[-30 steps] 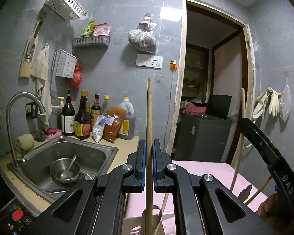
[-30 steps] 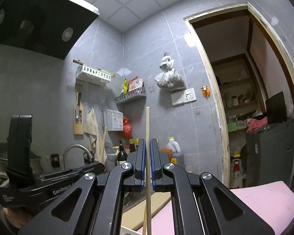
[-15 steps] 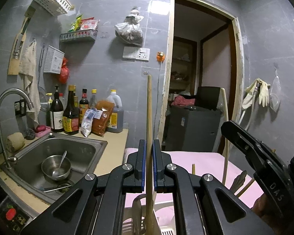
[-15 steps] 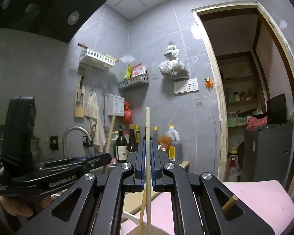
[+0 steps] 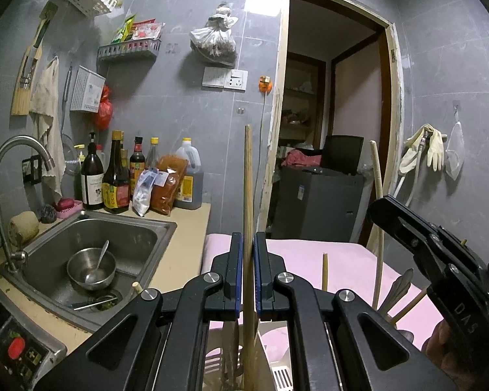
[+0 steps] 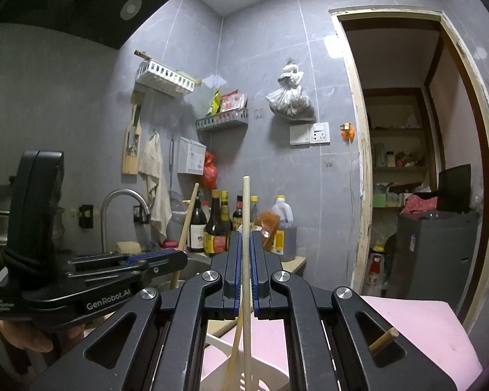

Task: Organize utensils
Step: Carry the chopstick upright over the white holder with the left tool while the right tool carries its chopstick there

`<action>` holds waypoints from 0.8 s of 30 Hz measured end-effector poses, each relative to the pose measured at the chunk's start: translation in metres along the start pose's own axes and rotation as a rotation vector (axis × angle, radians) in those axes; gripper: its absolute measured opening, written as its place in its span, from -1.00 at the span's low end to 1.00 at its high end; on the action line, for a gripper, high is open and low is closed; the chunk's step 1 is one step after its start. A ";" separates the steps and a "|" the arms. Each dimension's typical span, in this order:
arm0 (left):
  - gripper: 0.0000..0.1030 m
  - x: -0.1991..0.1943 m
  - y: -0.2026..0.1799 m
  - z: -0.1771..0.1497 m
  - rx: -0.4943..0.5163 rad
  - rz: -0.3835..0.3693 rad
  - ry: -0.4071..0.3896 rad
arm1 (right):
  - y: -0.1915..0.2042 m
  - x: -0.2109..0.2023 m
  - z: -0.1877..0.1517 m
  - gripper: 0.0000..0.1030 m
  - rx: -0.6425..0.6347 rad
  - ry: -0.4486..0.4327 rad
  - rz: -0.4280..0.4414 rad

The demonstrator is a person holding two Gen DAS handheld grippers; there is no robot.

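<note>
My left gripper (image 5: 248, 251) is shut on an upright wooden chopstick (image 5: 247, 179). Its lower end reaches down into a white slotted utensil holder (image 5: 278, 376) on a pink mat (image 5: 342, 257). In the same view my right gripper (image 5: 376, 210) comes in from the right, shut on a second chopstick (image 5: 376, 176). More sticks and a spoon (image 5: 397, 291) stand in the holder. In the right wrist view my right gripper (image 6: 244, 244) clamps its chopstick (image 6: 246, 205) above the white holder (image 6: 216, 342). The left gripper (image 6: 181, 258) holds its stick (image 6: 189, 210) at the left.
A steel sink (image 5: 137, 228) with a bowl and spoon (image 5: 91, 268) lies at the left, under a tap (image 5: 3, 176). Sauce bottles (image 5: 115, 176) line the counter's back. An open doorway (image 5: 335, 130) and a dark cabinet (image 5: 316, 202) stand behind the pink mat.
Both views have swung and tipped down a little, so the white holder shows more beneath the grippers. The two grippers stand closer together. Each chopstick stays clamped.
</note>
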State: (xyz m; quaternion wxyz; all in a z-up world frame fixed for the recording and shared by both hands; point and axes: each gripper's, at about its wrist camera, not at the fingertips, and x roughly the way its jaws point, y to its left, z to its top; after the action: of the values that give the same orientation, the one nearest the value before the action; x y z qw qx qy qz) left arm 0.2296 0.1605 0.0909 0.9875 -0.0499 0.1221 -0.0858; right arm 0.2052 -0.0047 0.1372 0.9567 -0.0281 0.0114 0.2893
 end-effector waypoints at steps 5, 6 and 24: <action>-0.92 -0.002 0.002 -0.001 -0.005 -0.001 -0.003 | 0.003 -0.001 -0.001 -0.95 -0.014 0.013 0.004; -0.92 -0.003 0.003 -0.001 -0.004 -0.001 -0.003 | 0.004 -0.002 -0.001 -0.95 -0.016 0.014 0.004; -0.89 -0.006 0.003 -0.001 -0.025 -0.005 -0.003 | 0.009 -0.005 -0.002 -0.85 -0.021 0.012 0.021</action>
State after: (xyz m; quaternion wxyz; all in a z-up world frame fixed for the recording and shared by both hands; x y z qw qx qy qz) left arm 0.2237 0.1647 0.0906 0.9868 -0.0624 0.1216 -0.0864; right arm 0.1961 0.0003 0.1349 0.9532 -0.0398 0.0145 0.2993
